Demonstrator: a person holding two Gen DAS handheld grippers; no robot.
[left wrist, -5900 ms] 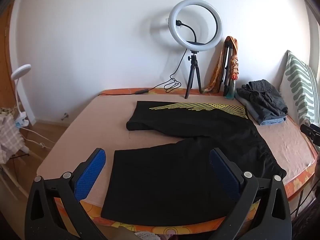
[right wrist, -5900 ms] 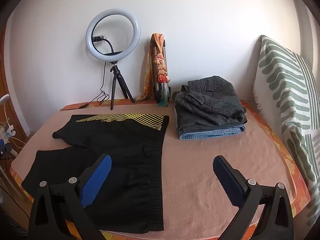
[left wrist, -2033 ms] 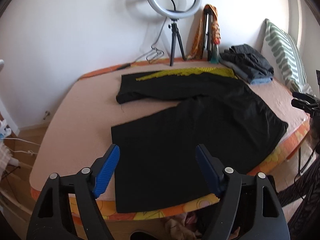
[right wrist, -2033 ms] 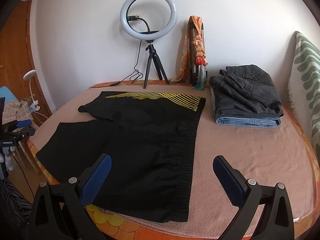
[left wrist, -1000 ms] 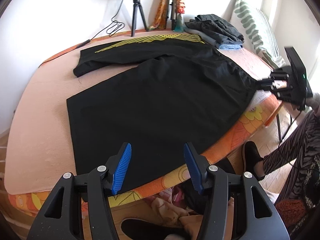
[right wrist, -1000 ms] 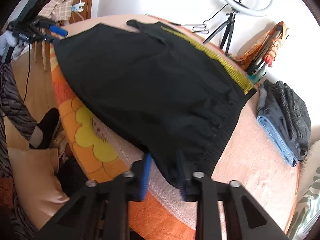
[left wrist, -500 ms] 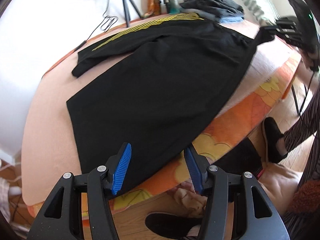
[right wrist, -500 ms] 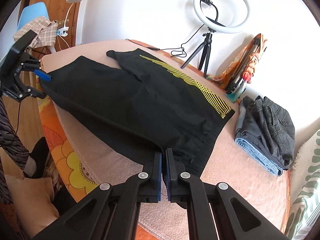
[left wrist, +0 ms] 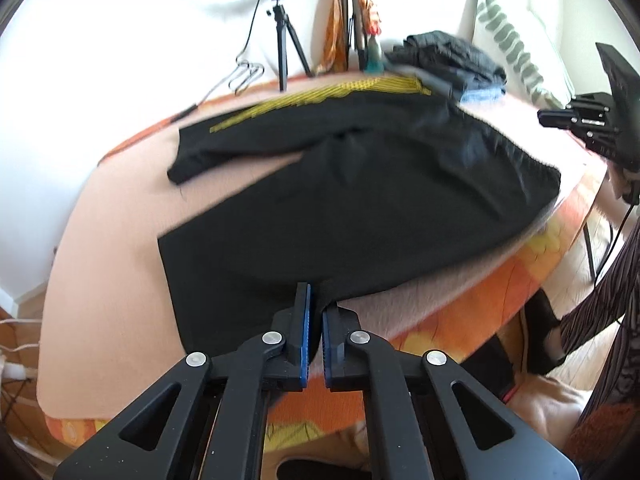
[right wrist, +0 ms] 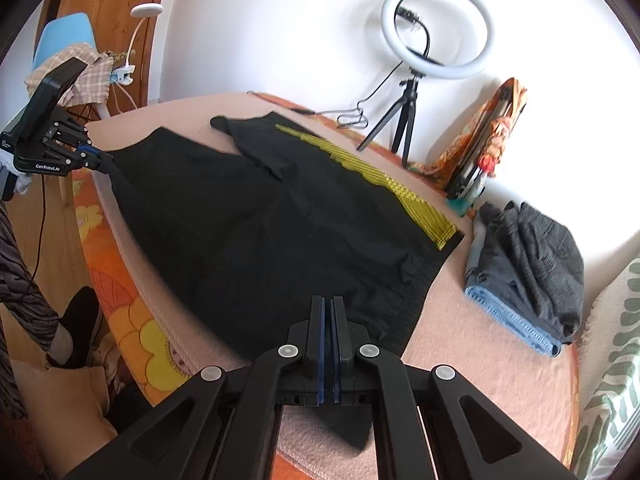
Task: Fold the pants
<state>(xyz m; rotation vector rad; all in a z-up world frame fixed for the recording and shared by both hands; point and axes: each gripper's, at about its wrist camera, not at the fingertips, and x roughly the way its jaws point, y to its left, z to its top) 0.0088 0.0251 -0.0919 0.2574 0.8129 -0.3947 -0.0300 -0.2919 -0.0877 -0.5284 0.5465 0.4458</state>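
Observation:
Black pants (left wrist: 360,200) with a yellow striped side band lie spread on the bed, also in the right wrist view (right wrist: 280,232). My left gripper (left wrist: 315,300) is shut on the near leg's hem corner at the bed's front edge. My right gripper (right wrist: 329,312) is shut on the near waistband corner. Each gripper shows in the other view: the right one (left wrist: 560,118) at the waistband end, the left one (right wrist: 94,156) at the hem end. The far leg lies flat behind.
A folded stack of grey and denim clothes (right wrist: 528,268) lies at the far right beside a striped pillow (right wrist: 616,360). A ring light on a tripod (right wrist: 432,28) and an orange folded item (right wrist: 488,140) stand by the wall. The bed edge (left wrist: 460,300) is orange-patterned.
Both grippers came down from above the bed and closed, the right on the waistband corner first, then the left on the hem corner. The near edge of the pants is lifted slightly.

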